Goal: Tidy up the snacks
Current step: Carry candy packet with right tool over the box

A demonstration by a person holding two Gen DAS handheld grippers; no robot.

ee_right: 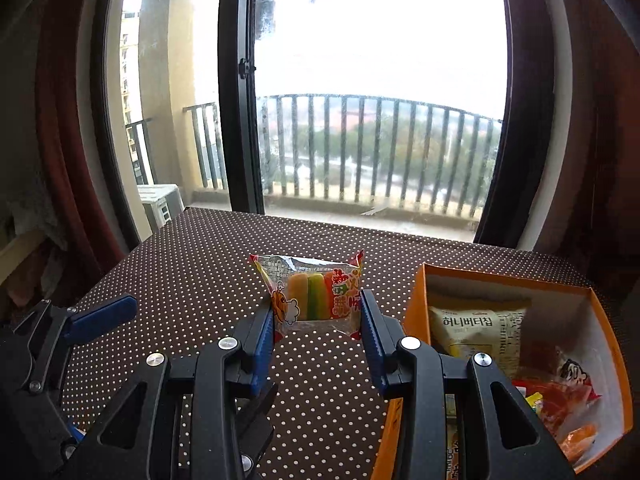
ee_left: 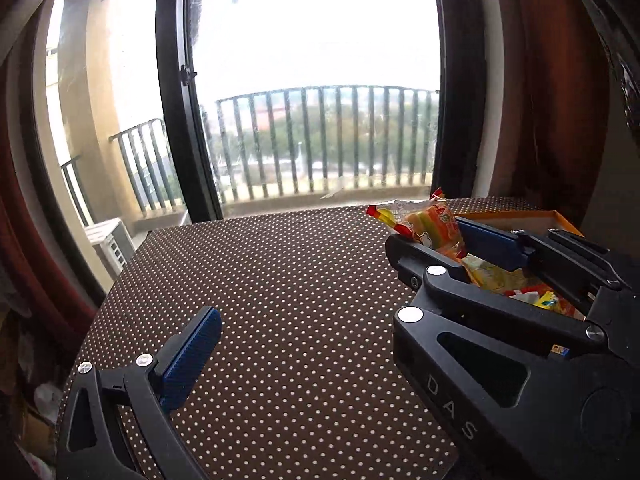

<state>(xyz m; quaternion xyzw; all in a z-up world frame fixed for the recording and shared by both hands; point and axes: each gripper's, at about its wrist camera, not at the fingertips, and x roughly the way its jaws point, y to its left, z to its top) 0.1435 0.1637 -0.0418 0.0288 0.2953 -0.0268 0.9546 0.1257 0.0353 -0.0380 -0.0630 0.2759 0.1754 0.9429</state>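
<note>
A clear packet of striped gummy candy (ee_right: 316, 296) hangs above the dotted tablecloth, with my right gripper (ee_right: 318, 308) shut on its two side edges. In the left wrist view the same packet (ee_left: 430, 220) sticks up from the right gripper (ee_left: 444, 236), just left of the orange box (ee_left: 520, 216). That orange box (ee_right: 416, 300) stands open at the right and holds a pale chip bag (ee_right: 476, 328) and several small wrapped snacks (ee_right: 560, 400). My left gripper (ee_left: 320, 328) is open with nothing in it. Only its left blue pad (ee_left: 192, 356) shows; the right gripper hides the other.
The brown tablecloth with white dots (ee_right: 192, 264) covers the table up to its far edge. Right behind that edge is a black-framed glass door (ee_right: 236, 120) onto a railed balcony. Dark red curtains (ee_right: 60, 140) hang at both sides. Clutter lies on the floor at the left (ee_left: 36, 400).
</note>
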